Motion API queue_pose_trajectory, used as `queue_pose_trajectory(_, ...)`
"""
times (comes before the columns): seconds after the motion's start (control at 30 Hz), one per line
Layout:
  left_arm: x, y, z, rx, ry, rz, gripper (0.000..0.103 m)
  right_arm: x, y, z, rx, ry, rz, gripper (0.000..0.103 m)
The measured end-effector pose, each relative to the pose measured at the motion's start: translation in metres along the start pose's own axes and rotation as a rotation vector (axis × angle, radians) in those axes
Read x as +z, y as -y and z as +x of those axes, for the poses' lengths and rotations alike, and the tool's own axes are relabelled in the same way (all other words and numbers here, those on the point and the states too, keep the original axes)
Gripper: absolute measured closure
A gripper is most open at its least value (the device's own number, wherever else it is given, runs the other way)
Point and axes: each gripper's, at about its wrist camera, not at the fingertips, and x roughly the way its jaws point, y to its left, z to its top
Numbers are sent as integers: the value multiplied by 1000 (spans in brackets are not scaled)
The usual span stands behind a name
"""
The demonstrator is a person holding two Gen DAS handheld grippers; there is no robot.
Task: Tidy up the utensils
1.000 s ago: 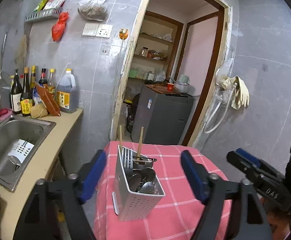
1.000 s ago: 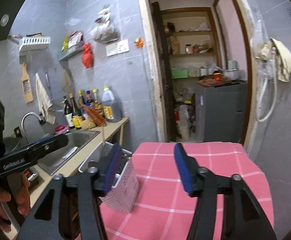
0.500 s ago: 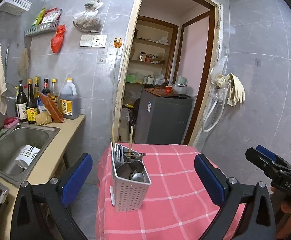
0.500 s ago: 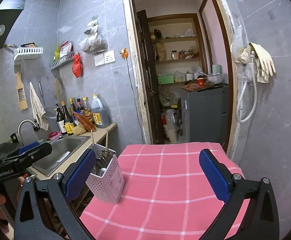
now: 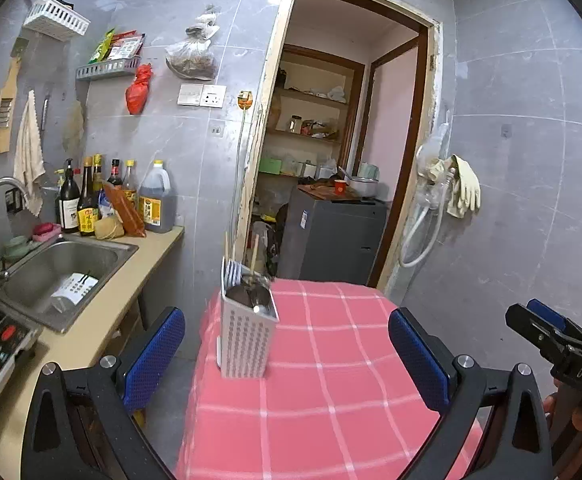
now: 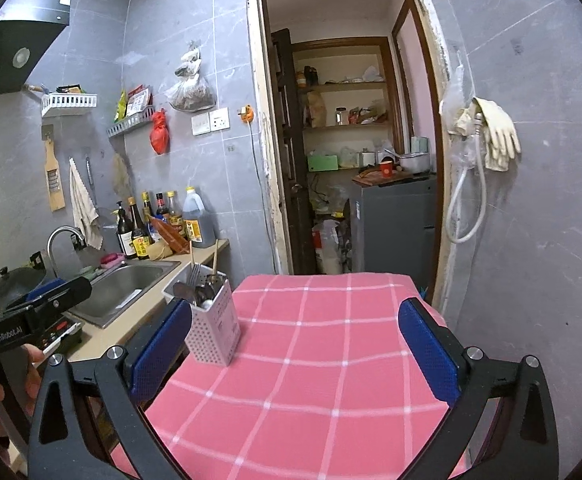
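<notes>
We hold both tongs spread wide with nothing between the blue pads: the left tongs [image 5: 287, 356] and the right tongs [image 6: 295, 344]. The white perforated utensil caddy [image 5: 247, 336] stands upright near the left edge of the bench [image 5: 331, 380] with its pink checked cloth, well clear of both. Forks, spoons and two chopsticks poke out of it, but they crowd together and we cannot count them. The bench's near edge is cut off behind our tongs.
</notes>
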Motion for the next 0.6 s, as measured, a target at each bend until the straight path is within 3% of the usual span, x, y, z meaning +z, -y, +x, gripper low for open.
queue_pose_trajectory(0.33, -30, 12, -50, -6, -15, -3, 1, -26, 6, -64, -51, 14, 12, 1)
queue_pose_trajectory(0.6, -39, 18, -67, -3, -6, 11, 1, -35, 11, -87, -71, 12, -7, 1)
